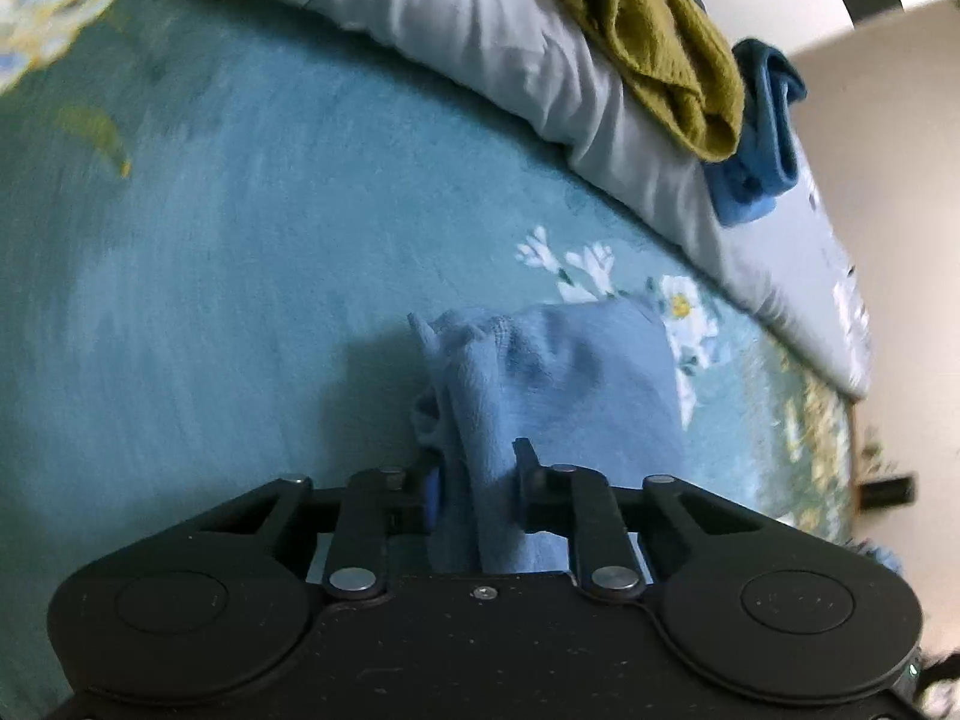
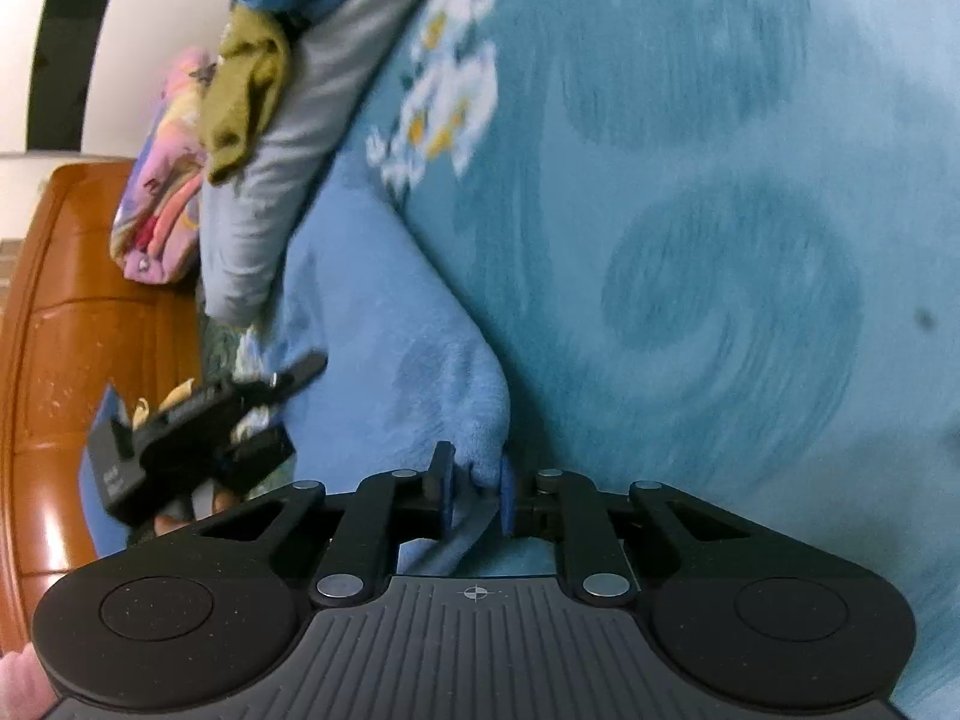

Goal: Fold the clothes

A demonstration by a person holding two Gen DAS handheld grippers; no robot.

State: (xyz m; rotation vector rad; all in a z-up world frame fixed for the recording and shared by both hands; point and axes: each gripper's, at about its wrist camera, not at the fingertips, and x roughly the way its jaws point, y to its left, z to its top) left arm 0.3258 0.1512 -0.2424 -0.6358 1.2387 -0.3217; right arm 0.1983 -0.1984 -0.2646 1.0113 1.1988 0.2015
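Note:
A light blue garment (image 1: 564, 372) lies bunched on the teal flowered bedspread (image 1: 240, 240). My left gripper (image 1: 477, 471) is shut on a bunched fold of it, cloth pressed between the two pads. In the right wrist view the same blue garment (image 2: 384, 360) stretches away to the upper left. There my right gripper (image 2: 477, 495) is shut on its near corner, which sits pinched between the blue pads. The left gripper (image 2: 198, 420) shows at the left of that view, held by a hand, over the far side of the cloth.
A grey-white pillow (image 1: 480, 42) lies along the far edge of the bed with an olive garment (image 1: 660, 42) and a darker blue garment (image 1: 762, 138) on it. A pink patterned bag (image 2: 162, 180) and a wooden headboard (image 2: 60, 330) stand to the left.

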